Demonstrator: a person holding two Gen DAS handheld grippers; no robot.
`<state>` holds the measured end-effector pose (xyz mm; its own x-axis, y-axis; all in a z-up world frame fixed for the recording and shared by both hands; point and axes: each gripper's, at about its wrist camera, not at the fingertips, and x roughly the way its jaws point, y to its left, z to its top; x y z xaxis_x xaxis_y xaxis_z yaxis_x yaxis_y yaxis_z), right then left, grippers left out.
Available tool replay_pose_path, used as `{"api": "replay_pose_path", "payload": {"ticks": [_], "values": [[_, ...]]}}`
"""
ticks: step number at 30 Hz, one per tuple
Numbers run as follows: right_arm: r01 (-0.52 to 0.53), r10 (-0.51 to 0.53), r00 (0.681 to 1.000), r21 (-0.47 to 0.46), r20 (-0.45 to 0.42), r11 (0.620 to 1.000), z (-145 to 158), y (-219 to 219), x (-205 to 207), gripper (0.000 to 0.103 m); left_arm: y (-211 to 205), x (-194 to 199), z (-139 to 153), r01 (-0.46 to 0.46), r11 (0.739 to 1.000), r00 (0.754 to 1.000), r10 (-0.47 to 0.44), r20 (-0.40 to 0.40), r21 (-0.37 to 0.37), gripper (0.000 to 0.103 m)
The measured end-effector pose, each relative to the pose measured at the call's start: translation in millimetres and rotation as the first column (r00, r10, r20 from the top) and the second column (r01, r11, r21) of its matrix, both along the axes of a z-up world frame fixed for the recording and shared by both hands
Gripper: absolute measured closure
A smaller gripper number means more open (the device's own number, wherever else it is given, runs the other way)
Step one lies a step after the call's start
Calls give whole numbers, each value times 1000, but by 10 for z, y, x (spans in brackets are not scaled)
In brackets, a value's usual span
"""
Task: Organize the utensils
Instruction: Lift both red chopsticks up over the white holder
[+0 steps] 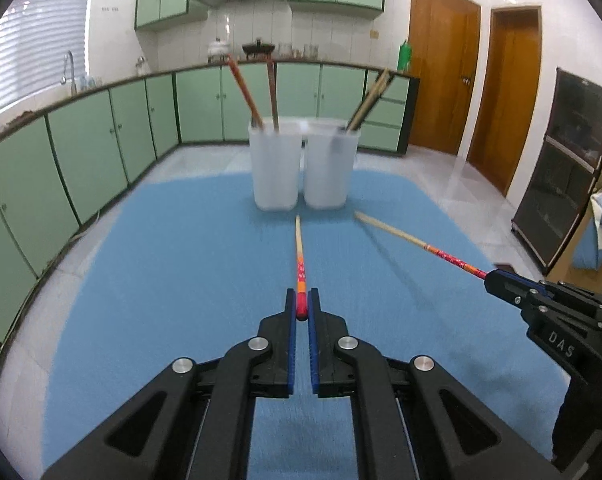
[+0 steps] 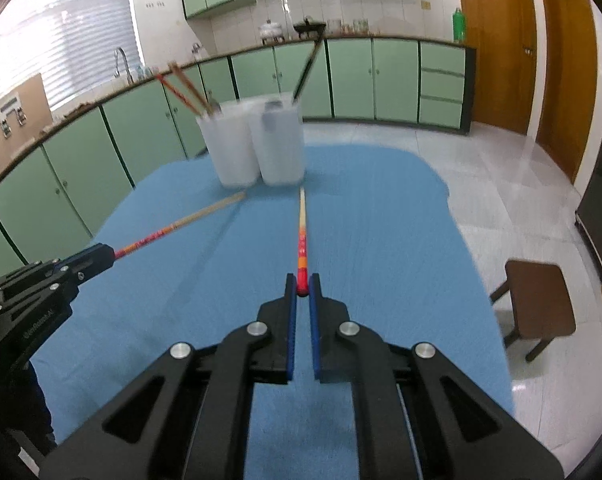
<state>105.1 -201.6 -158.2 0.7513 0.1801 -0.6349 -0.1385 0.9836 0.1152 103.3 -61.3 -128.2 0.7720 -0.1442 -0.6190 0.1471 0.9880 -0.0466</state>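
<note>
Left gripper (image 1: pixel 301 307): pressed onto the red end of a chopstick (image 1: pixel 299 258), which points ahead at the cups, its tip clear of the blue cloth (image 1: pixel 173 264).
Right gripper (image 2: pixel 302 284): pinching a matching chopstick (image 2: pixel 302 232) the same way, aimed between the two cups.
Progress: partway, I judge; both sticks are gripped but neither is in a cup yet.
Left cup (image 1: pixel 276 168): translucent, upright on the cloth, holding two reddish-brown sticks (image 1: pixel 247 94) that lean out of it.
Right cup (image 1: pixel 329 168): just beside the first, holding a few pale and dark sticks (image 1: pixel 369 100); blur hides the exact count.
Remaining: drop both held sticks into a cup, probably the left one with the red-toned sticks.
</note>
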Motion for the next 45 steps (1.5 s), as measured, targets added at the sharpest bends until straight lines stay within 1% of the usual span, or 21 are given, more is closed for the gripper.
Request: {"api": "replay_pose_path", "payload": {"ticks": [6, 9, 12, 16, 19, 23, 28, 31, 36, 41, 45], "values": [[-34, 35, 994, -5, 100, 999, 491, 10, 9, 98, 53, 10, 391, 3, 1000, 996, -1, 88, -27, 98], [-58, 57, 990, 2, 127, 998, 694, 27, 49, 98, 75, 22, 629, 16, 999, 990, -11, 139, -35, 98], [-83, 80, 985, 12, 150, 996, 898, 34, 111, 98, 95, 52, 793, 33, 999, 985, -25, 173, -42, 98], [-108, 106, 980, 2, 166, 994, 1136, 75, 231, 98, 131, 144, 957, 64, 996, 982, -51, 183, -65, 98], [-140, 135, 979, 18, 154, 990, 1267, 95, 334, 98, 136, 195, 1030, 87, 993, 980, -71, 183, -83, 98], [-156, 151, 978, 24, 147, 987, 1412, 110, 450, 98, 157, 240, 1125, 108, 988, 979, -87, 186, -106, 98], [-173, 165, 968, 27, 187, 985, 1686, 127, 577, 98, 162, 321, 1283, 134, 984, 971, -107, 212, -119, 98], [-171, 163, 960, 17, 229, 985, 1862, 129, 681, 98, 140, 415, 1429, 149, 982, 962, -117, 245, -116, 98], [-157, 151, 943, -2, 298, 988, 2173, 139, 902, 98, 66, 640, 1728, 164, 981, 940, -124, 317, -101, 98], [-135, 125, 927, 4, 353, 991, 2443, 117, 1199, 98, 0, 993, 2086, 151, 984, 910, -100, 404, -97, 98], [-113, 100, 921, 11, 376, 994, 2546, 97, 1493, 98, -39, 1349, 2250, 125, 988, 892, -72, 447, -90, 98]]}}
